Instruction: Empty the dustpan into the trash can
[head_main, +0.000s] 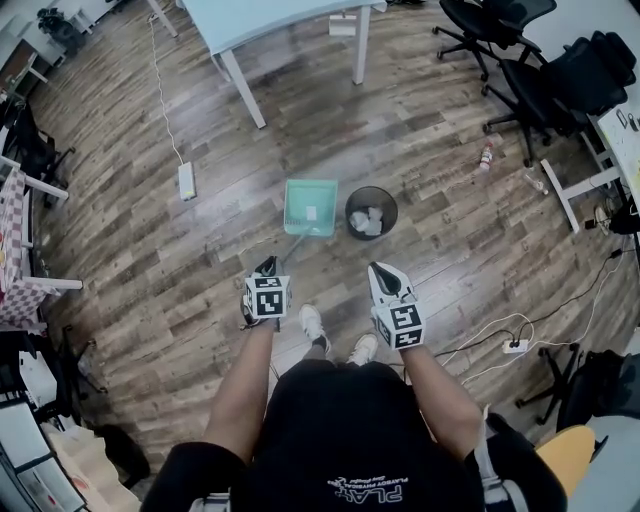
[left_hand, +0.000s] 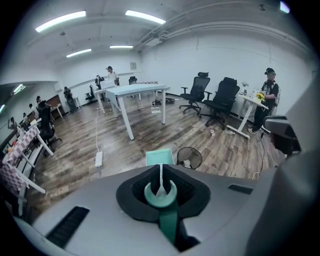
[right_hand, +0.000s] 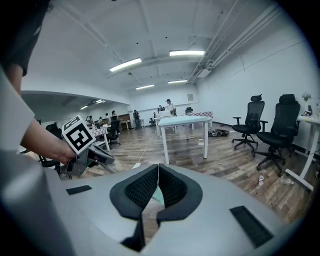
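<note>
A green dustpan (head_main: 310, 205) lies on the wooden floor just left of the round black trash can (head_main: 371, 212), which holds crumpled white paper. A small white scrap lies in the pan. Its thin long handle (head_main: 293, 245) runs back to my left gripper (head_main: 268, 266), which is shut on the handle's green end (left_hand: 160, 194). In the left gripper view the dustpan (left_hand: 160, 157) and the trash can (left_hand: 189, 157) sit side by side beyond the jaws. My right gripper (head_main: 385, 275) hovers to the right, jaws shut (right_hand: 158, 172) with nothing between them.
A pale table (head_main: 270, 25) stands beyond the pan. A white power strip (head_main: 186, 181) with its cord lies at the left. Black office chairs (head_main: 560, 80) and a bottle (head_main: 486, 156) are at the right. Cables and a socket block (head_main: 515, 346) lie near my right side.
</note>
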